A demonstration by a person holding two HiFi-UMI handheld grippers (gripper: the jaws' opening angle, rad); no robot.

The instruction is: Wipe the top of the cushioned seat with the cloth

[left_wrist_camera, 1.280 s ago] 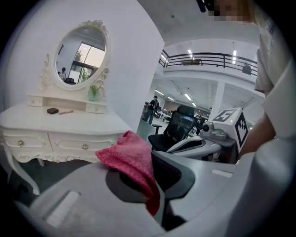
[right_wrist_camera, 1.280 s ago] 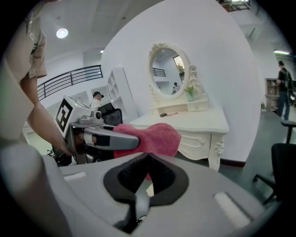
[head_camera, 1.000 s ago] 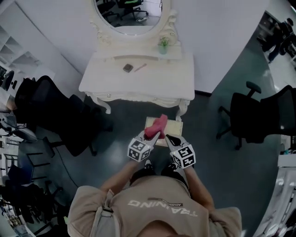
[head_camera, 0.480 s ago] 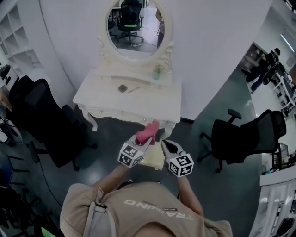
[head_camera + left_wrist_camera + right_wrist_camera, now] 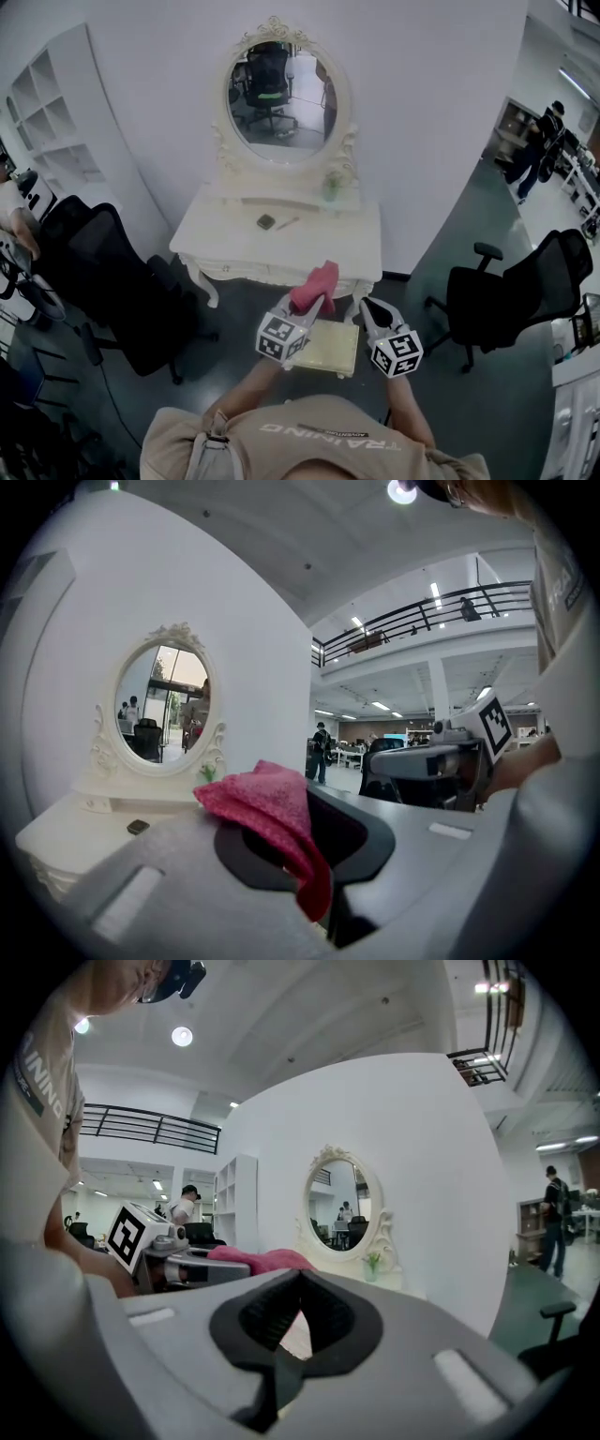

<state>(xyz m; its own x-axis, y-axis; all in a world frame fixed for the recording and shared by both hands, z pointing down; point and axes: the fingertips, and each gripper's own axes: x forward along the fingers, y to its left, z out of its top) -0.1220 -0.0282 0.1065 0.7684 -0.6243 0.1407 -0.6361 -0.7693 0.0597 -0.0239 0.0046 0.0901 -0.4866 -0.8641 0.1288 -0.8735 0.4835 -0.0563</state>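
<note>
While its jaws pinch a fold of the pink cloth (image 5: 267, 803), the left gripper (image 5: 312, 302) hangs over the far left edge of the cushioned seat (image 5: 330, 351), with the cloth seemingly raised off the cushion. Just to its right, the right gripper (image 5: 367, 309) has its jaws pressed together on nothing. Beyond both stands the dressing table (image 5: 281, 246) with its oval mirror (image 5: 281, 98). Wiping looks not yet begun: the whole seat top is left to sweep.
</note>
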